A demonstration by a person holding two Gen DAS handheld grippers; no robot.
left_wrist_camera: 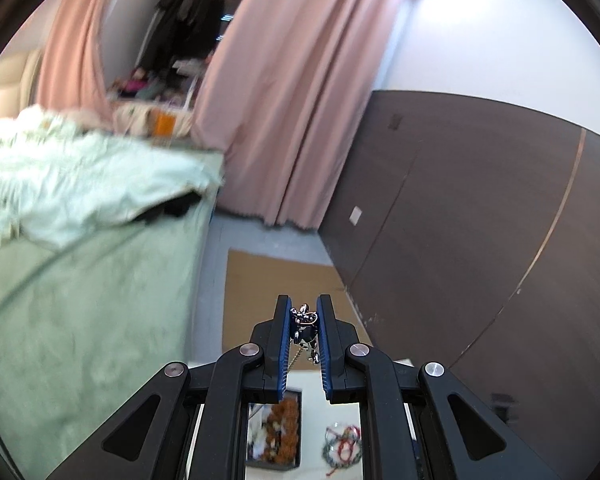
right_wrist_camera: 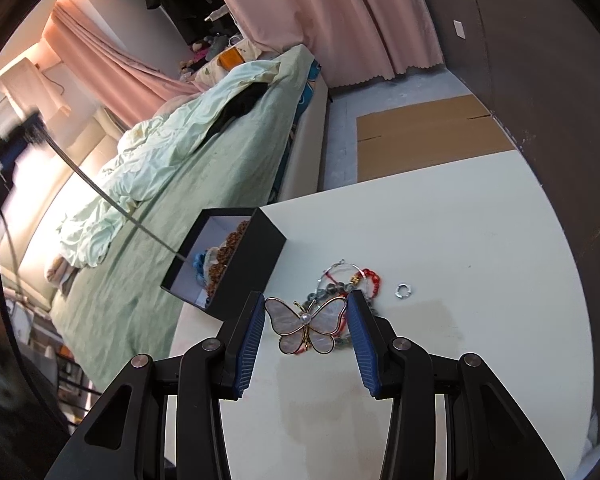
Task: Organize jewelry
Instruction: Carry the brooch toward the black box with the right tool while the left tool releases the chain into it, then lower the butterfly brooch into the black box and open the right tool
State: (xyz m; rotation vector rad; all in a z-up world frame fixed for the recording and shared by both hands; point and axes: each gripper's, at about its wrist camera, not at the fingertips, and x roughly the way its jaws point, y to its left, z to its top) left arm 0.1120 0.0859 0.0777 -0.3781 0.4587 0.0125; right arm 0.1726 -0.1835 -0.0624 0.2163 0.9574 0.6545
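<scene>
The left tool (left_wrist_camera: pixel 304 322) is clenched on a small dark metal pendant (left_wrist_camera: pixel 306 326), low in the centre of the left wrist view. A thin gold chain (left_wrist_camera: pixel 294 358) hangs from the pendant between the blue pads (left_wrist_camera: pixel 286 340). The chain runs down toward the black box (right_wrist_camera: pixel 236 258), which sits at the left edge of the white worktop (right_wrist_camera: pixel 460 240), centre left of the right wrist view.

The right tool (right_wrist_camera: pixel 306 326) grasps a butterfly brooch (right_wrist_camera: pixel 306 326) by its wingtips, lower centre of that view. The brooch has pale pink pearly wings, a gold outline and 1 pearl at the body.

Step in hand, by judgement: the necklace is being lowered into the box. The next move calls for feeding the chain in fully, then releasing the pendant over the opening.

The box already holds brown bead strands (right_wrist_camera: pixel 224 254). Beaded bracelets (right_wrist_camera: pixel 350 280) and 1 silver ring (right_wrist_camera: pixel 404 291) lie loose on the worktop, right of the box.
</scene>
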